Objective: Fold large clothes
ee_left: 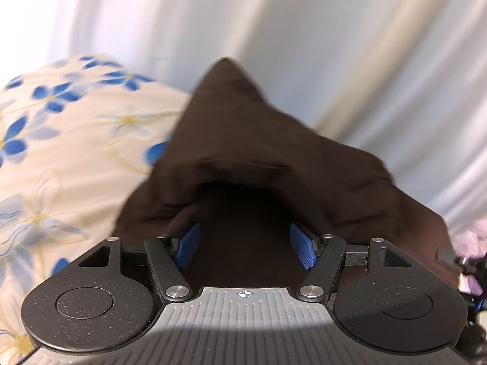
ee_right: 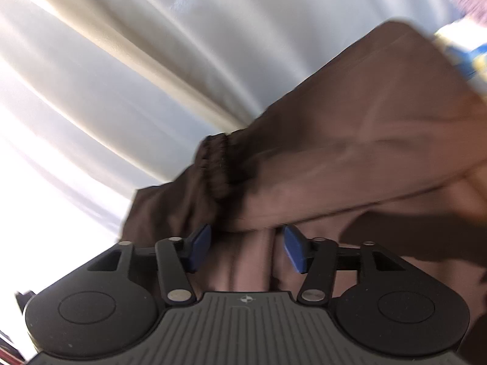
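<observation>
a pale curtain (ee_left: 304,30) fills the background. a floral bedsheet (ee_left: 67,140) lies left of the brown garment (ee_left: 243,140), which is heaped in front of both grippers. the left gripper (ee_left: 245,245) stands wide, cloth draped over its blue pads, unpinched. the right gripper (ee_right: 246,248) is parted too, a fold between the pads, its ribbed cuff (ee_right: 217,167) just ahead.

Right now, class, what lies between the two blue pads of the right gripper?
Brown garment fabric runs between the right gripper pads, which stand apart from it, open. The right wrist view shows this.
</observation>
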Demonstrator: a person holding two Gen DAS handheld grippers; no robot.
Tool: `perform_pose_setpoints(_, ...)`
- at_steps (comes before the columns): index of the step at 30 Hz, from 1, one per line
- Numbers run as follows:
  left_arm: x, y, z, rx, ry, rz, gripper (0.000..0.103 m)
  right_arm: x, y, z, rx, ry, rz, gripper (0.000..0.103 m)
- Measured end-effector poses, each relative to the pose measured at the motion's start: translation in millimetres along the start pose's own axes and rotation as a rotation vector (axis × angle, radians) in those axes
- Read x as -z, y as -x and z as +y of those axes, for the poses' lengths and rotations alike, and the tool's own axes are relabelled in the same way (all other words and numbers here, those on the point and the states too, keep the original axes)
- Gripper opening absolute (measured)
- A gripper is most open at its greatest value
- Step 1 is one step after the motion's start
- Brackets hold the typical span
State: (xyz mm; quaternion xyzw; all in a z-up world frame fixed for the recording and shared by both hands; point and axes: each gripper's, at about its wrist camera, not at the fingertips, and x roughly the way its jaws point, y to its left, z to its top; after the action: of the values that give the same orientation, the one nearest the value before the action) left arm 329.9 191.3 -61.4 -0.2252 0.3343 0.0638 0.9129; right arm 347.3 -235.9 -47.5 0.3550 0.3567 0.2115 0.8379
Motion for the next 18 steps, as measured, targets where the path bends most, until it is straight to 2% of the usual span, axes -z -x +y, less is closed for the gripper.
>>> perform_pose_setpoints(4,3,-7,12,-0.021,0.042,-0.013,0.062,-15,-50,18,-0.060,-0.020,0.037,0.066)
perform_pose_setpoints(9,5,1,7,-0.040,0.002,-0.016,0.063,-24,-105,30,-0.037,-0.061,0.100,0.065)
perform_pose_setpoints(10,5,0,5,-0.042,-0.008,-0.016,0.064,-23,-111,32,-0.031,-0.072,0.106,0.058)
perform_pose_setpoints(11,5,0,5,-0.044,-0.012,-0.015,0.064,-24,-115,33,-0.032,-0.075,0.108,0.039)
perform_pose_setpoints(13,8,8,6,-0.043,-0.012,-0.013,0.064,-27,-119,37,-0.017,-0.070,0.098,0.024)
perform_pose_setpoints(15,9,10,6,-0.045,-0.013,-0.005,0.064,-31,-103,50,-0.013,-0.004,0.036,0.021)
perform_pose_setpoints(18,12,11,4,-0.005,-0.022,0.028,0.064,-36,-44,72,-0.023,0.144,-0.158,0.021)
